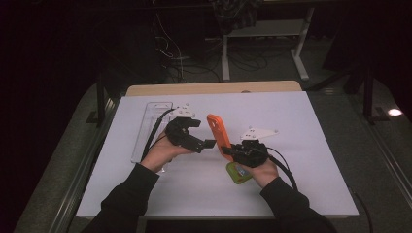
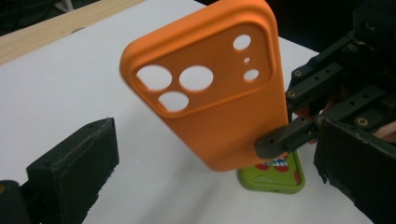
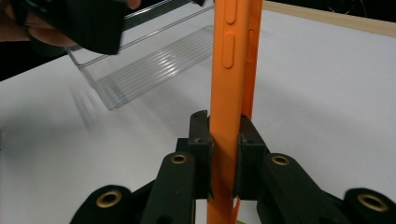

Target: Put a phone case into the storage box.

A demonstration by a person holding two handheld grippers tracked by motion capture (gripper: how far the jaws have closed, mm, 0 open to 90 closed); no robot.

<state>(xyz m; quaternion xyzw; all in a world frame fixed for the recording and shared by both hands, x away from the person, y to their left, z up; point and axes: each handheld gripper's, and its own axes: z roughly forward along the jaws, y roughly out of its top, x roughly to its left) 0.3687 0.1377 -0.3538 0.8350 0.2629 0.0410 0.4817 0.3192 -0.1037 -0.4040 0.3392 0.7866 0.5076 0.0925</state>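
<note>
The right gripper (image 1: 227, 151) is clamped on the orange phone case (image 1: 218, 133), lifted upright off the table just ahead of the left gripper's (image 1: 210, 143) wide-open jaws, so pickup looks done while handover or placing into the clear tray (image 1: 148, 128) remains.

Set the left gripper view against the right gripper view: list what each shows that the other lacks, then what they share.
Left gripper view: the orange phone case's camera cutouts and a green phone case lying on the table.

Right gripper view: a clear plastic tray and the side-button bumps on the orange case's edge.

Both: the orange phone case clamped in the right gripper, over the white table.
</note>
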